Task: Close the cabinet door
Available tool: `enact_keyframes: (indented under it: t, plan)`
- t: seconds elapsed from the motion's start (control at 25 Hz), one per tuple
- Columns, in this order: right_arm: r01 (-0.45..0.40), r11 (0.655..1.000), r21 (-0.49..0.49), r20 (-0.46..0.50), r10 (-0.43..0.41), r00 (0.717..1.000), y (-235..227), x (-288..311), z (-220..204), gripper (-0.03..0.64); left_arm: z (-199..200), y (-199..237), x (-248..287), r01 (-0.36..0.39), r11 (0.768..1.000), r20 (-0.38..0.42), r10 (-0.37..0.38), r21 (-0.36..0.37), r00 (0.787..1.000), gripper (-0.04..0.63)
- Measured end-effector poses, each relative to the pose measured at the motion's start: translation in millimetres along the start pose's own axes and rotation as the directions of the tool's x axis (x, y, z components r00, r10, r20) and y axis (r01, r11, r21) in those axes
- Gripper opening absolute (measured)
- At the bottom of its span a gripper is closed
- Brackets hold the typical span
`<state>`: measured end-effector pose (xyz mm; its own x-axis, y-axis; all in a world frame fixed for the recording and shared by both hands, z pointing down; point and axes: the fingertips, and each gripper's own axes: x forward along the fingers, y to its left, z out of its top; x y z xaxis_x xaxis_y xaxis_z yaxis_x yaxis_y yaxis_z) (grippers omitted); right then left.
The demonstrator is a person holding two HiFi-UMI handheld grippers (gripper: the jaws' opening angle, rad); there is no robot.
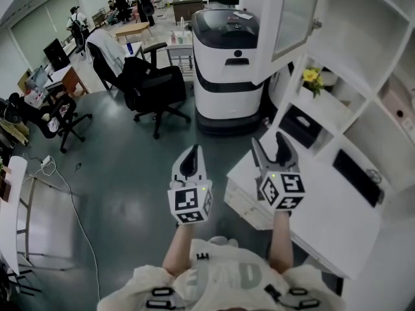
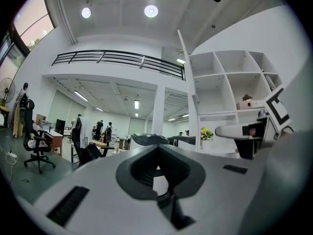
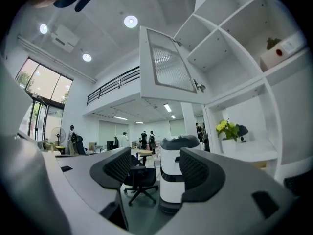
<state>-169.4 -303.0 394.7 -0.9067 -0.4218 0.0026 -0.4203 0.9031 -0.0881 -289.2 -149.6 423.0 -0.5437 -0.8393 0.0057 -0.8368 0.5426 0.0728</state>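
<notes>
The white cabinet's glass-paned door (image 1: 295, 18) stands swung out, its small knob (image 1: 316, 24) on the edge nearest the shelves. In the right gripper view the door (image 3: 166, 67) hangs up ahead, with the knob (image 3: 198, 86) at its lower right corner. My right gripper (image 1: 268, 140) is open and empty, below the door and in front of the cabinet's lower shelf; its jaws (image 3: 155, 168) stand wide apart. My left gripper (image 1: 192, 150) is shut with nothing in it, beside the right one over the floor. In the left gripper view the left gripper (image 2: 159, 168) faces the door (image 2: 188, 97), seen edge-on.
A white shelf unit (image 1: 363, 109) fills the right side, with yellow flowers (image 1: 312, 76) in one compartment. A white and black machine (image 1: 227, 63) stands just left of the door. A black office chair (image 1: 152, 86), desks and people lie further back on the grey floor.
</notes>
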Motion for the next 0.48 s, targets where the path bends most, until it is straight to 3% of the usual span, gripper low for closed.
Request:
enact_keyframes:
  t: [0.48]
  plan:
    - [0.022, 0.990, -0.138, 0.260, 0.015, 0.965, 8.3, 10.4, 150.4, 0.285, -5.3, 0.5, 4.2, 0.019, 1.000, -0.018, -0.019, -0.013, 1.000, 0.005]
